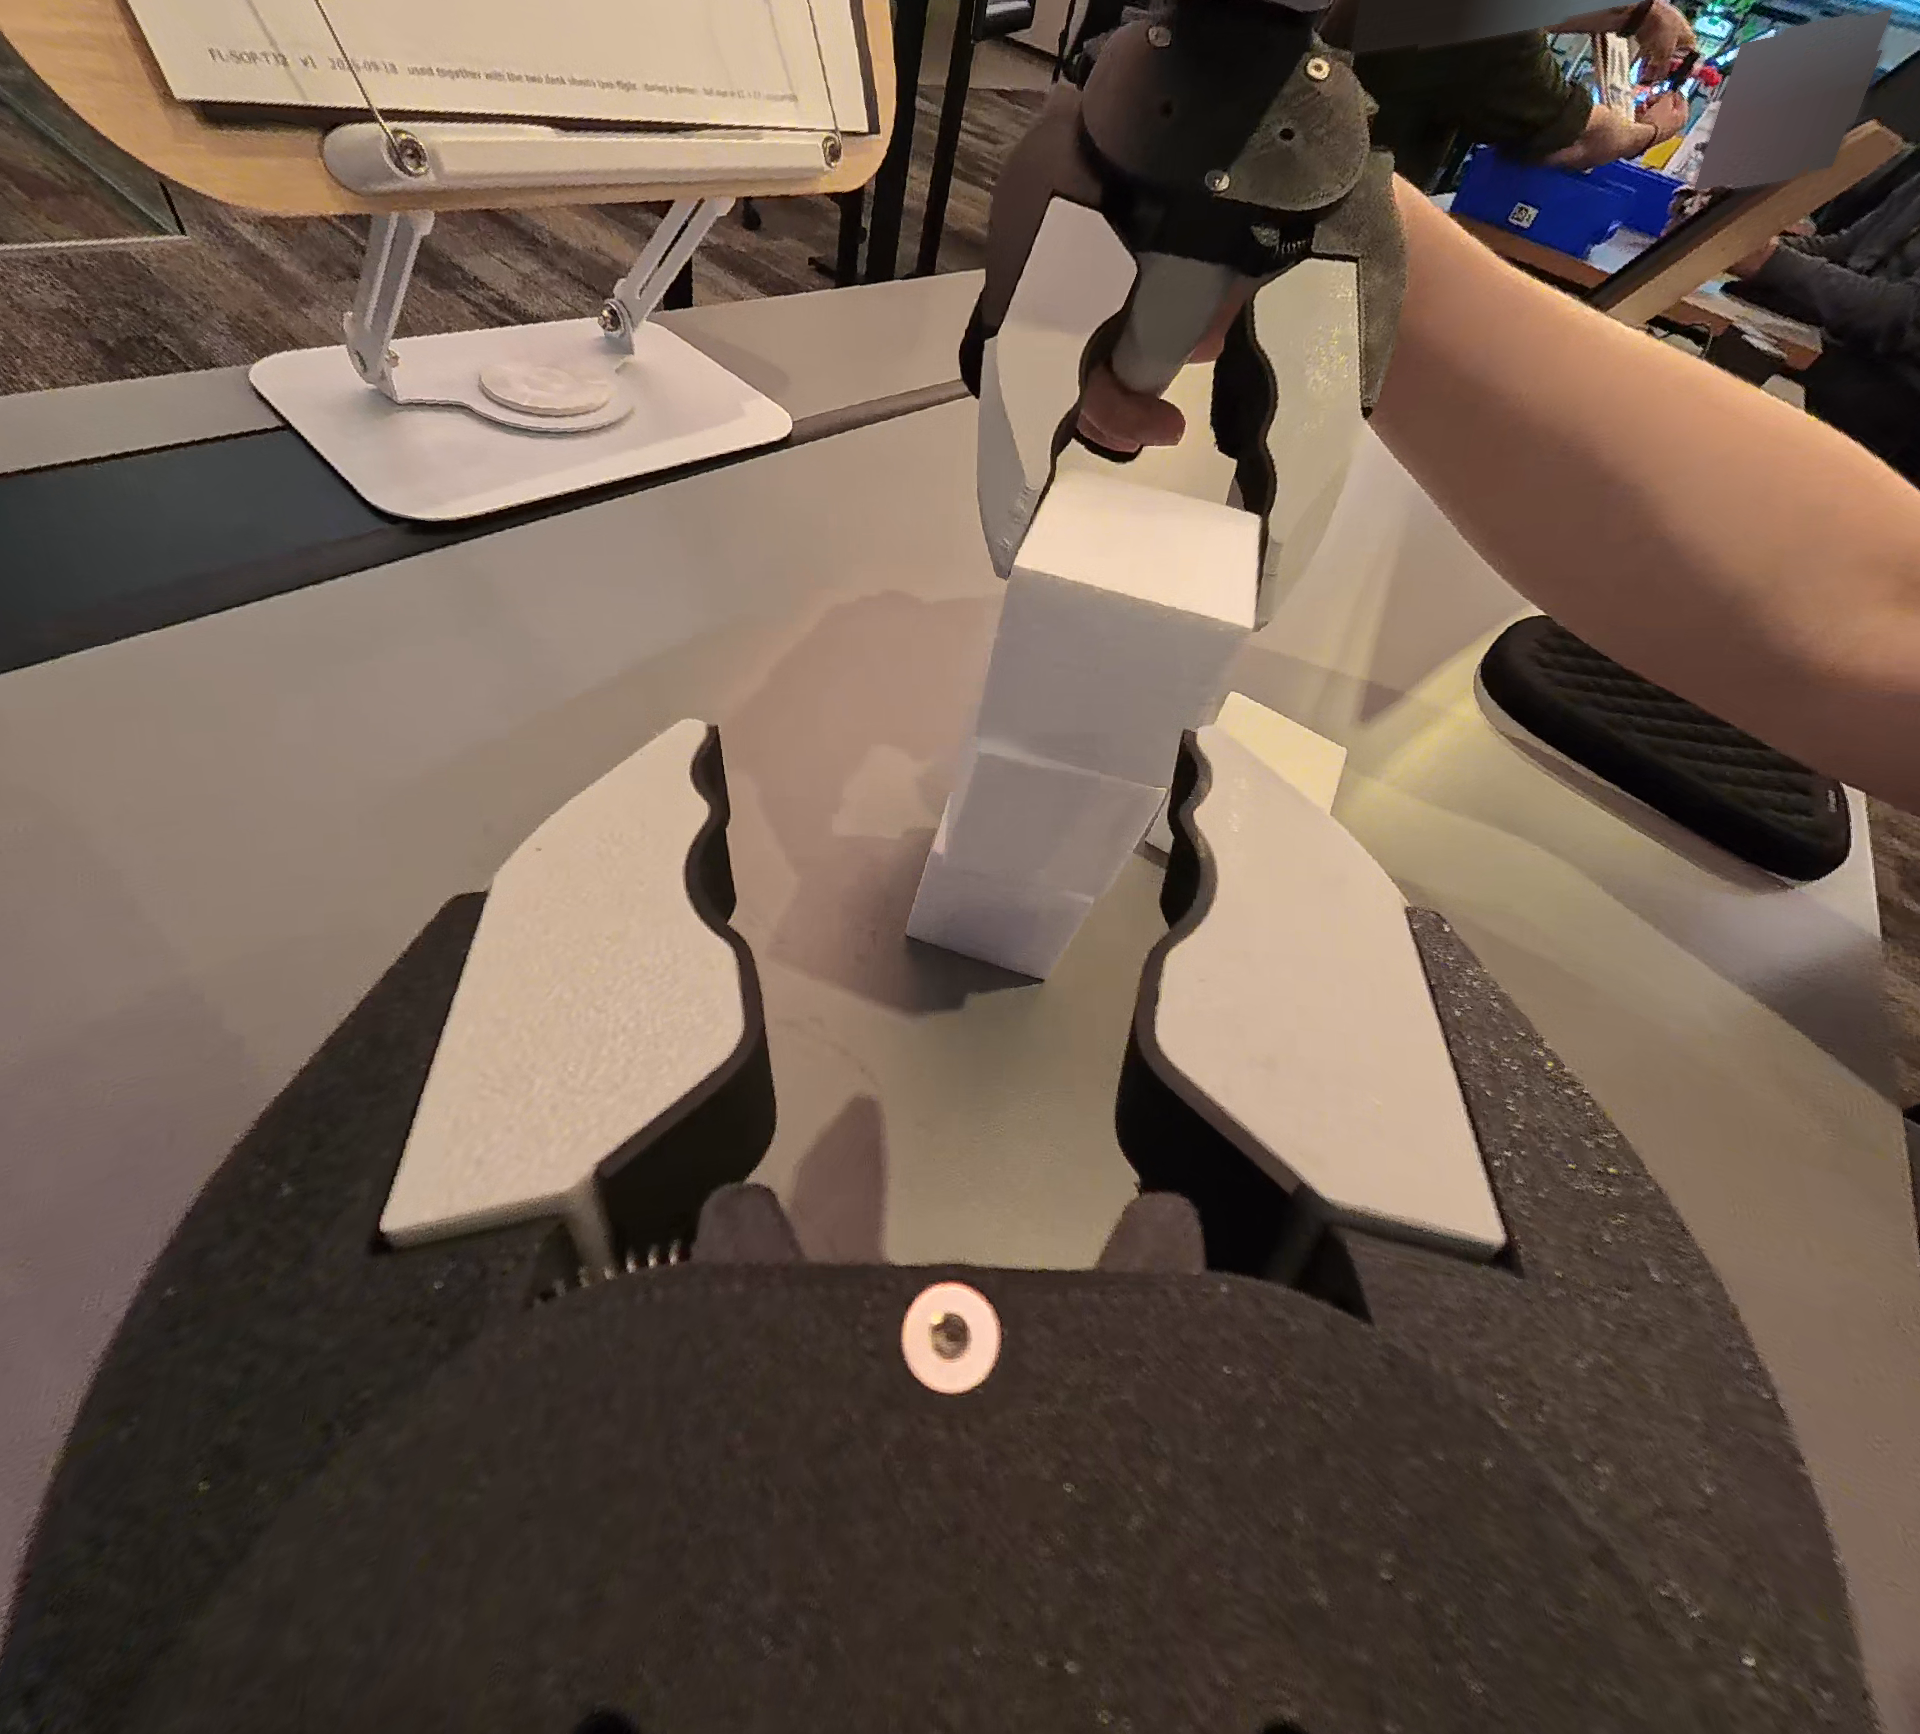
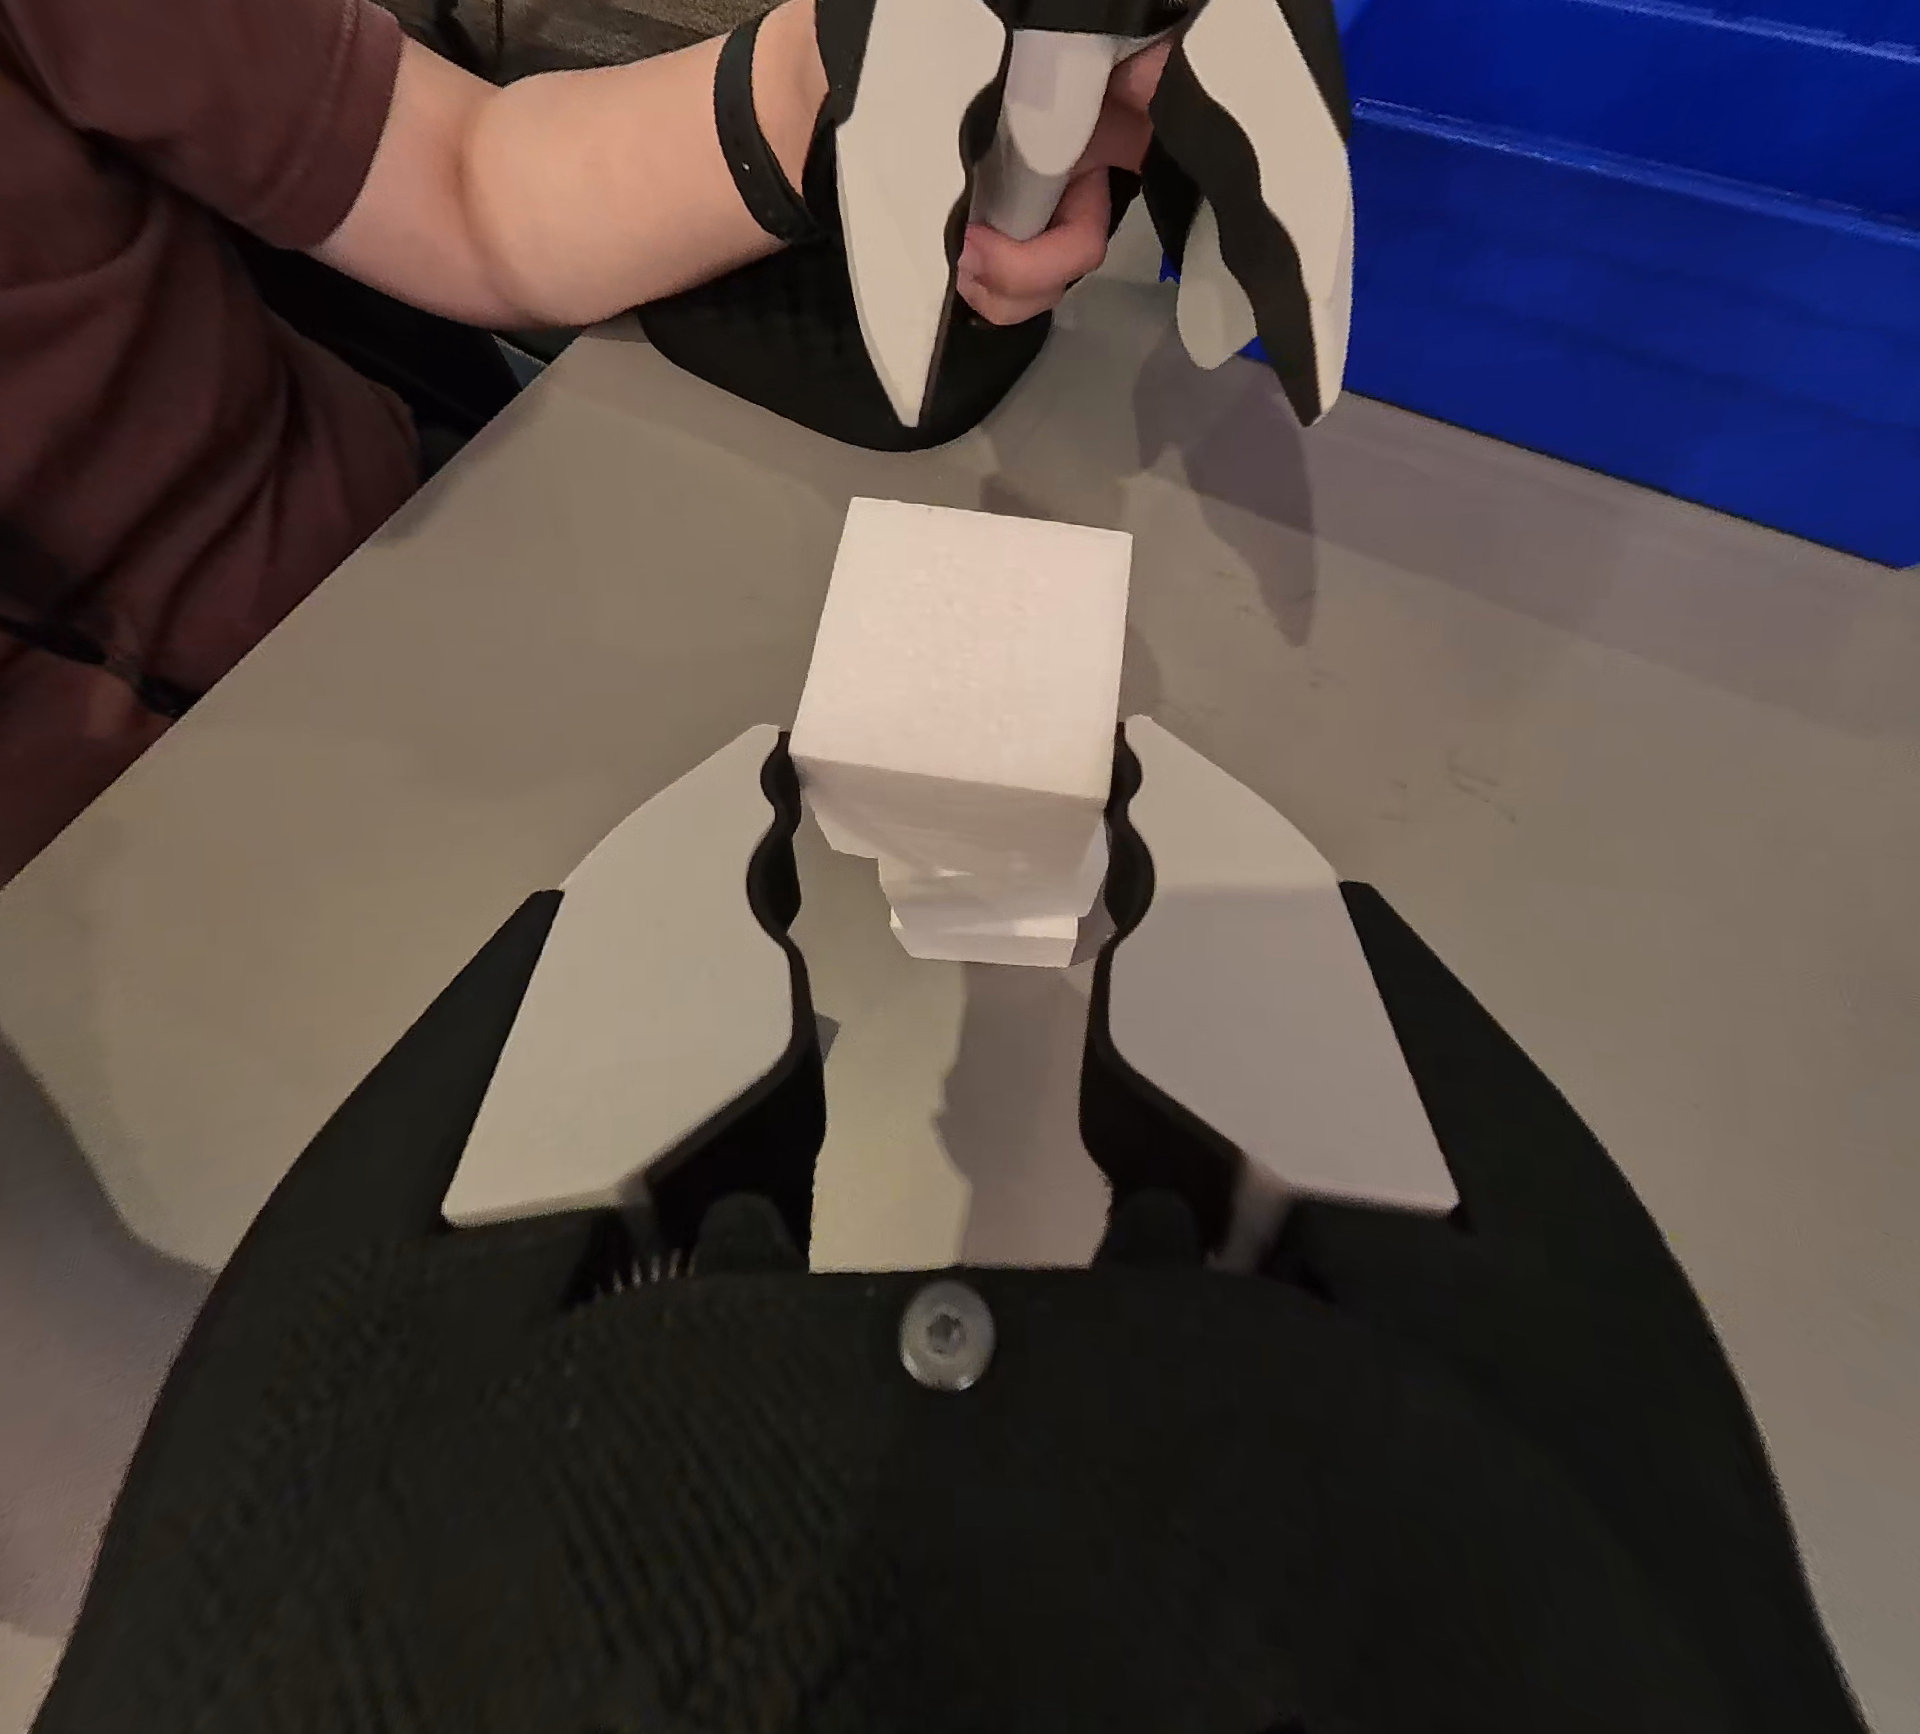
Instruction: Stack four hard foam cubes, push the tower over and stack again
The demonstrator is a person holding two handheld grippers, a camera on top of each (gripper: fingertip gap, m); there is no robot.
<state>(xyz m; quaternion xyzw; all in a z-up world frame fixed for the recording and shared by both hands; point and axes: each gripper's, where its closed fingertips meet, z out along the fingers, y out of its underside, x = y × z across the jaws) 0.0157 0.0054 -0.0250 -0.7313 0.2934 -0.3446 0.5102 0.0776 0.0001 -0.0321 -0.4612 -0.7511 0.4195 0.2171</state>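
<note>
White foam cube tower, slightly staggered, upright mid-table. Top cube clamped between right gripper fingers. Left gripper near, fingers apart, empty.

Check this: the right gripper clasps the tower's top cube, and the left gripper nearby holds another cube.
Wrong about the left gripper: the right wrist view shows it open and empty. The right gripper does clasp the tower's top cube.
</note>
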